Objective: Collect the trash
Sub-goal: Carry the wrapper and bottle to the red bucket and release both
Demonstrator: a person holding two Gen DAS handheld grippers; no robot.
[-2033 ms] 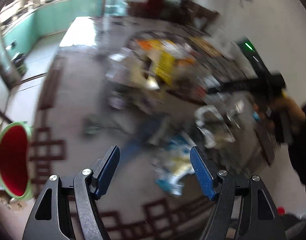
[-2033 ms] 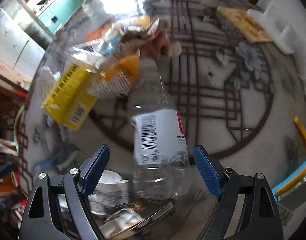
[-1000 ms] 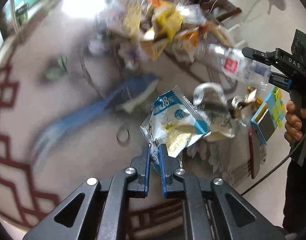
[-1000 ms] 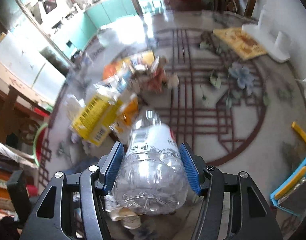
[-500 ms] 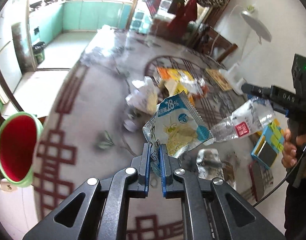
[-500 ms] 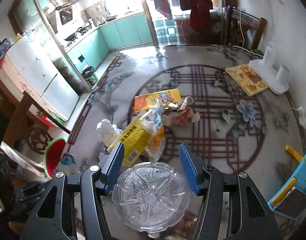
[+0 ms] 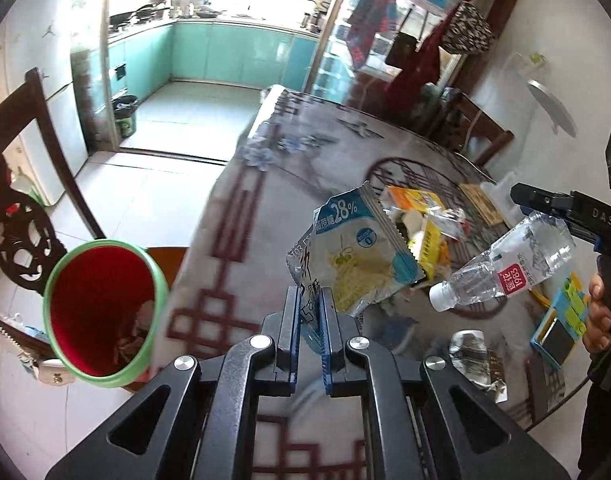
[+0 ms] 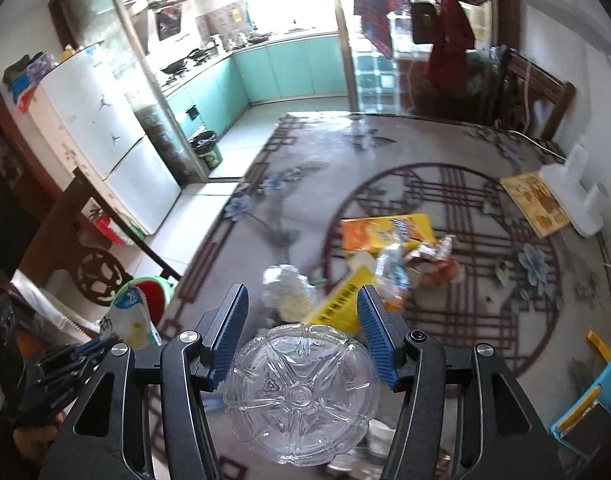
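My left gripper (image 7: 308, 312) is shut on a blue-and-white snack wrapper (image 7: 357, 252) and holds it above the table edge. It also shows in the right wrist view (image 8: 131, 318). A green bin with a red inside (image 7: 101, 308) stands low at the left, off the table. My right gripper (image 8: 301, 320) is shut on a clear plastic bottle (image 8: 301, 394), base toward the camera. In the left wrist view the bottle (image 7: 509, 268) points cap-down to the left, held by the right gripper (image 7: 561, 208).
A pile of wrappers and a yellow box (image 8: 385, 264) lies mid-table on the patterned cloth (image 8: 485, 320). Crumpled foil (image 7: 477, 360) and a blue-yellow box (image 7: 559, 320) lie near the right edge. A dark wooden chair (image 7: 21, 208) stands by the bin.
Both grippers have lifted off the table with their loads. The left one has swung left toward the bin with the wrapper. The bottle now hangs higher in the right gripper.
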